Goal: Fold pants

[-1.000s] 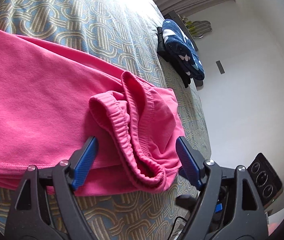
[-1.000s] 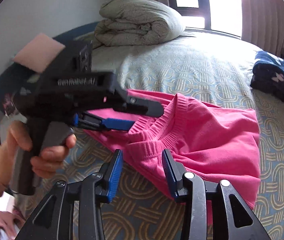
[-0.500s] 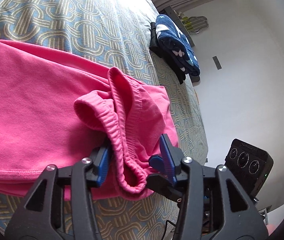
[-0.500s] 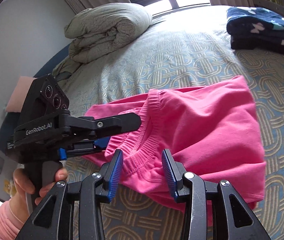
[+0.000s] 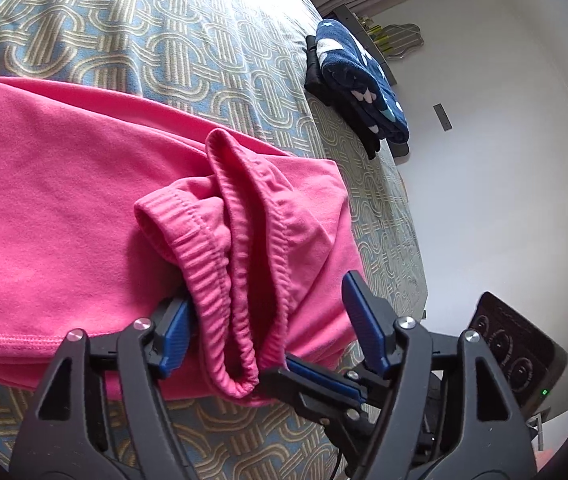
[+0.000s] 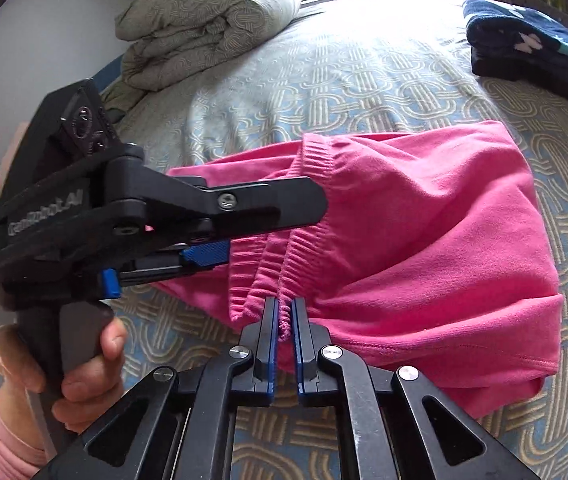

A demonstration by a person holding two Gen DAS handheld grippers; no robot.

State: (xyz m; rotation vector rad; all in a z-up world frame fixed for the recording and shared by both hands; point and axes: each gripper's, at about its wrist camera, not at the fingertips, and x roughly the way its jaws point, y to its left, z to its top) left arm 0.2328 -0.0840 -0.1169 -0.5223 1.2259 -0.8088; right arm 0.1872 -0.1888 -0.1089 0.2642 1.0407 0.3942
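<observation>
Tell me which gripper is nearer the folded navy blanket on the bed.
Left, though neither is close. The left gripper straddles the pink pants' waistband, its jaws opening; the navy blanket lies farther up the bed. The right gripper, shut on the waistband, sits nearer the bed's edge.

Only one readable text: "GenRobot.AI", in pale letters along the side of the black left gripper (image 6: 220,236) body, seen blurred at the left of the right wrist view. Nothing legible on the bedspread (image 6: 364,80), the folded dark blue blanket (image 5: 360,80), or the black device with round dials (image 5: 512,356) at near right.
</observation>
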